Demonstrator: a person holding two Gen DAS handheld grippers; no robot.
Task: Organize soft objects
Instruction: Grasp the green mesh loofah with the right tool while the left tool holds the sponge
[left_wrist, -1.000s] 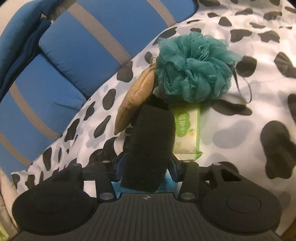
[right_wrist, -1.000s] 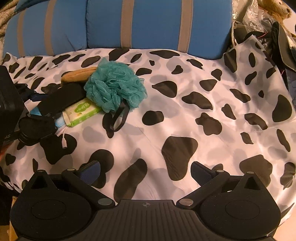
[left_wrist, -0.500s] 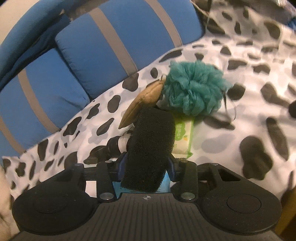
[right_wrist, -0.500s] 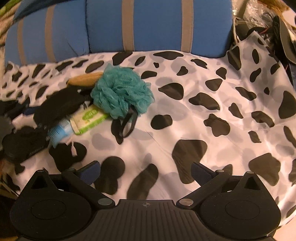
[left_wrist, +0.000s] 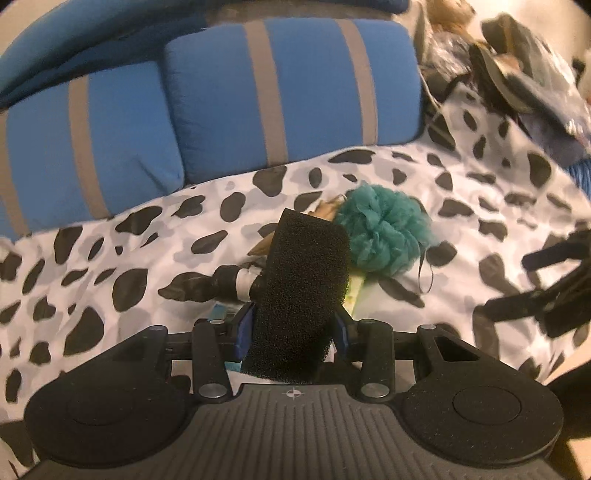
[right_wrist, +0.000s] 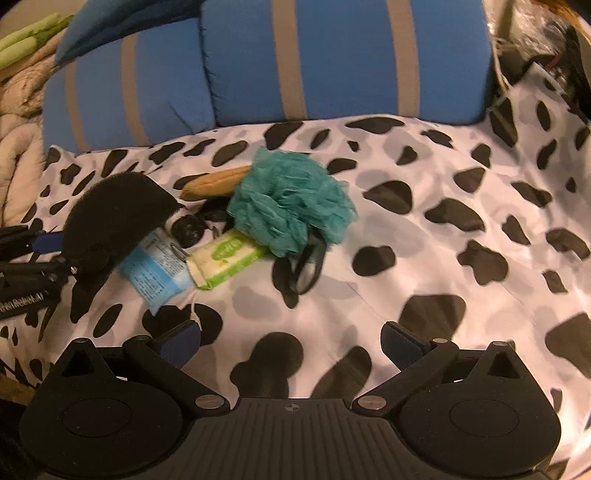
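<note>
Sponge (left_wrist: 301, 295), black foam, is clamped between the fingers of the left gripper (left_wrist: 291, 328) and sticks up and forward from them, tilted slightly right. Just ahead of that gripper, on the cow-print sheet (left_wrist: 155, 254), a black-and-white roll (left_wrist: 231, 282) lies to the left of the sponge; a teal loofah (left_wrist: 384, 230) sits ahead and to the right, with a tan pouch (left_wrist: 327, 210) partly hidden behind sponge and loofah. From the right wrist view, going left to right ahead of the right gripper (right_wrist: 291, 339): sponge far left, blue packet (right_wrist: 157, 273) touching a green wipes pack (right_wrist: 227, 260), then the loofah resting over the pack's far end, its black loop (right_wrist: 306, 267) trailing toward the gripper. Right gripper: fingers spread wide, nothing between them, above bare sheet, well apart from the pile. Blue striped cushions (right_wrist: 332, 59) stand behind everything.
</note>
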